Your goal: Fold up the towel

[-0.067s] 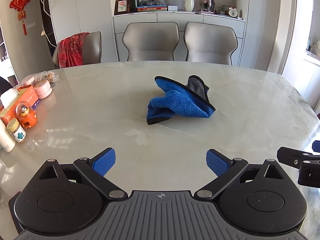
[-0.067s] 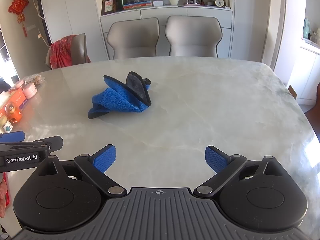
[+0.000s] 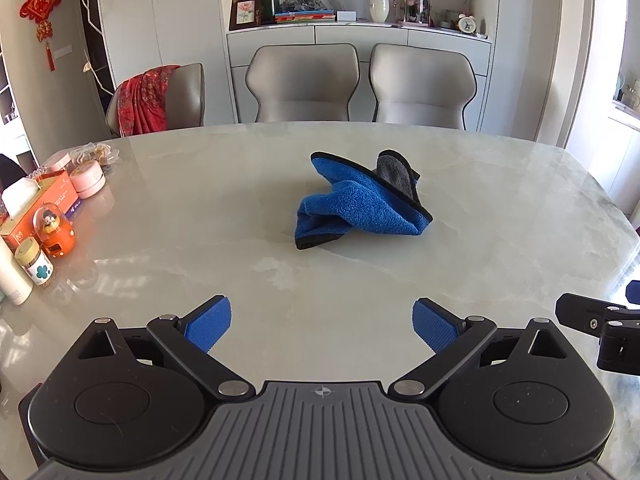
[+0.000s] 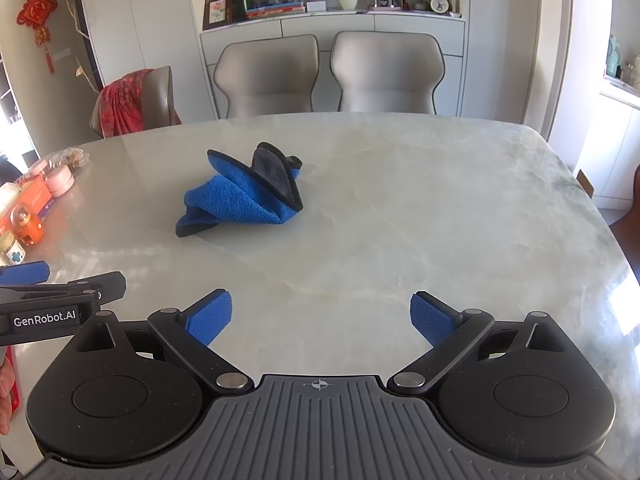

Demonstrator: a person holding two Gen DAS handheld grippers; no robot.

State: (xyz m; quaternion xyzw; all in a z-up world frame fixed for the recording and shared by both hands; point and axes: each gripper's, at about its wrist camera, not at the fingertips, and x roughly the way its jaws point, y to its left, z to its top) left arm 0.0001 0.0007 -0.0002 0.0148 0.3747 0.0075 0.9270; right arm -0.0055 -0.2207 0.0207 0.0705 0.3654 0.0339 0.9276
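Fingers (image 3: 210, 322) of the left gripper (image 3: 322, 324) were seen spread wide in the left wrist view, their blue pads well apart and nothing held between them; only bare table (image 3: 200, 216) lay under the gap. A blue towel (image 3: 362, 202) with black edging was found crumpled in a loose heap near the middle of the pale marble table, well beyond the fingertips, with a grey inner face turned up at its far right side. Part of the right gripper (image 3: 600, 332) was caught at the right edge of that view, just beside the left one. At the left end of the table an orange box (image 3: 38, 208), a small orange toy (image 3: 54, 230), a pink round tin (image 3: 88, 176) and a little jar (image 3: 36, 264) were grouped, well apart from the towel. Two grey chairs (image 3: 356, 82) were placed behind the far edge, and a red cloth (image 3: 146, 100) was draped over a third. In the right wrist view, the right gripper (image 4: 320, 322) was likewise shown wide open and empty, its fingers (image 4: 434, 322) apart above bare marble. The towel (image 4: 240, 196) was seen ahead and to the left of it, untouched. A black arm of the left gripper (image 4: 60, 300), marked with white lettering, was visible at the left edge.
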